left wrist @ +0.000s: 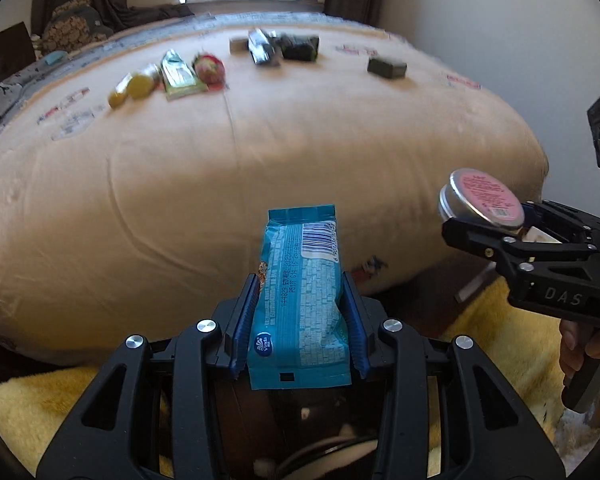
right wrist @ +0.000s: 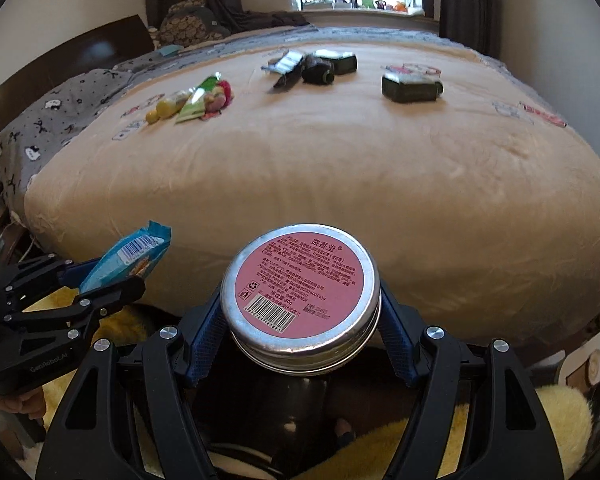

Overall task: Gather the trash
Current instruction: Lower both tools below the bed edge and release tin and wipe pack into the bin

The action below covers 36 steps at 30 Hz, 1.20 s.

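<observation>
My left gripper [left wrist: 300, 300] is shut on a blue snack wrapper [left wrist: 300, 280], held by its sides and pointing toward the bed. The same wrapper [right wrist: 130, 258] shows at the left of the right wrist view. My right gripper [right wrist: 300, 300] is shut on a round metal tin [right wrist: 300, 292] with a pink label; this tin [left wrist: 482, 200] appears at the right of the left wrist view. Both grippers hover at the foot of the bed over a dark bin [right wrist: 300, 408] on a yellow rug.
The bed's beige blanket [left wrist: 260, 168] carries a yellow bottle [left wrist: 140, 84], a green wrapper [left wrist: 178, 76], a pink item [left wrist: 210, 68], a silver packet [left wrist: 262, 50] and dark boxes [left wrist: 386, 68]. A yellow fluffy rug [left wrist: 496, 336] covers the floor. A hand [left wrist: 580, 344] grips the right tool.
</observation>
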Each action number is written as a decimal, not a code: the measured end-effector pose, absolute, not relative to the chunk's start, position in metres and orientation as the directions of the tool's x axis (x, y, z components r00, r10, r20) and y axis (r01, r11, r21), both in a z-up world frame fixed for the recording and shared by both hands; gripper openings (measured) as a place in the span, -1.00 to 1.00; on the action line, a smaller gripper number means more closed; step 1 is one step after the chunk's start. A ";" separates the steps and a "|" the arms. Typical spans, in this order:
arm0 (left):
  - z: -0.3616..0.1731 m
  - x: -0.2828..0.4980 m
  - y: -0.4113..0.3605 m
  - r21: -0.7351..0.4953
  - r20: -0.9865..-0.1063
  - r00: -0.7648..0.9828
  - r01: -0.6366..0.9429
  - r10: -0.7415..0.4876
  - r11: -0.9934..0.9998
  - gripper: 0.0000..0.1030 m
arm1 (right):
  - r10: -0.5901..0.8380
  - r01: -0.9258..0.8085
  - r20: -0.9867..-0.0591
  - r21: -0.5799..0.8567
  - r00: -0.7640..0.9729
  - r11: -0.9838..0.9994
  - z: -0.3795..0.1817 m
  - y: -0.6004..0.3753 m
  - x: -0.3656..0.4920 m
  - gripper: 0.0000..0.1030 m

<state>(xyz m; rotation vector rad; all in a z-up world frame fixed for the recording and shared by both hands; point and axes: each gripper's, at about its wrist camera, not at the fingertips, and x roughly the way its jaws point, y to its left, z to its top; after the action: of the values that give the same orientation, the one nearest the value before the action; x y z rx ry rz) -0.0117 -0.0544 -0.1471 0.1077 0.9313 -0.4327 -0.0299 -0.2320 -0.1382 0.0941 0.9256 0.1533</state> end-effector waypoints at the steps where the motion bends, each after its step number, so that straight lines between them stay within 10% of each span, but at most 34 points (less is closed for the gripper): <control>1: -0.155 -0.014 -0.054 -0.103 -0.807 0.499 0.408 -0.317 0.907 -0.26 | 0.178 -0.088 -0.802 0.156 0.571 0.984 -0.146 -0.231 -0.030 0.37; 19: -0.273 -0.005 -0.054 -0.227 -0.940 0.154 0.384 -0.304 0.895 -0.22 | 0.294 -0.069 -0.912 0.286 0.288 0.956 -0.234 -0.211 -0.025 0.38; 36: -0.197 0.004 -0.021 -0.080 -0.874 0.432 0.326 -0.224 0.942 0.34 | 0.158 -0.039 -0.834 0.162 0.529 0.986 -0.167 -0.237 -0.015 0.64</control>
<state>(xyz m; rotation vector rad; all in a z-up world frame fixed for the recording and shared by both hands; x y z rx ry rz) 0.0039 -0.0214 -0.1974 0.1066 1.0710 -0.3432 -0.0149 -0.2374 -0.1670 0.1287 1.0078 0.1183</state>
